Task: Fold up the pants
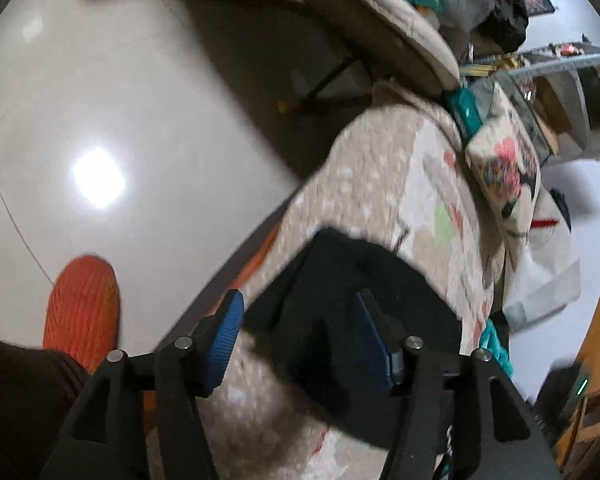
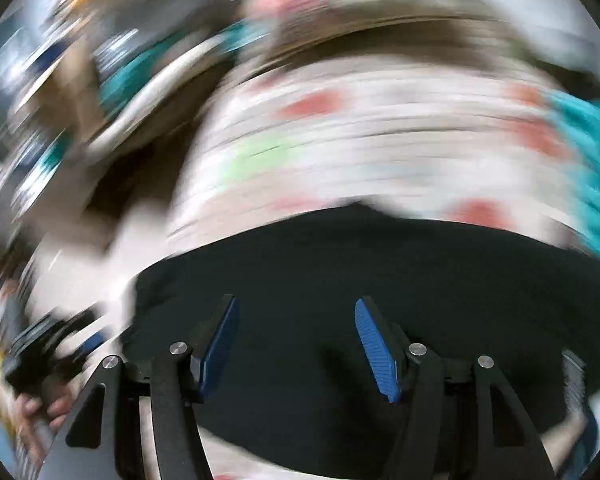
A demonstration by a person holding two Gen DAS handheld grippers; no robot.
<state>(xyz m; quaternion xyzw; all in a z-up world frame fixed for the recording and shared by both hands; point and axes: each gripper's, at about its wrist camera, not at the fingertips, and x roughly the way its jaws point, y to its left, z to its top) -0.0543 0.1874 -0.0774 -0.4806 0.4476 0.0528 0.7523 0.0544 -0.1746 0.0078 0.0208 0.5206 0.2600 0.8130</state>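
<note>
The black pants [image 1: 340,280] lie bunched on a patterned beige bed cover [image 1: 400,168]. My left gripper [image 1: 298,300] is open, its blue pads [image 1: 228,332] set wide apart just above the near edge of the pants, holding nothing. In the right wrist view the pants [image 2: 380,264] spread as a wide black patch below my right gripper [image 2: 296,308], which is open and empty above them. That view is heavily motion-blurred. The bed cover [image 2: 340,140] shows beyond the pants.
The bed's left edge drops to a shiny tiled floor [image 1: 120,120]. An orange slipper [image 1: 84,304] stands on the floor beside the bed. A printed pillow [image 1: 504,168] and teal cloth [image 1: 468,108] lie at the far end. A padded chair [image 1: 380,20] stands behind.
</note>
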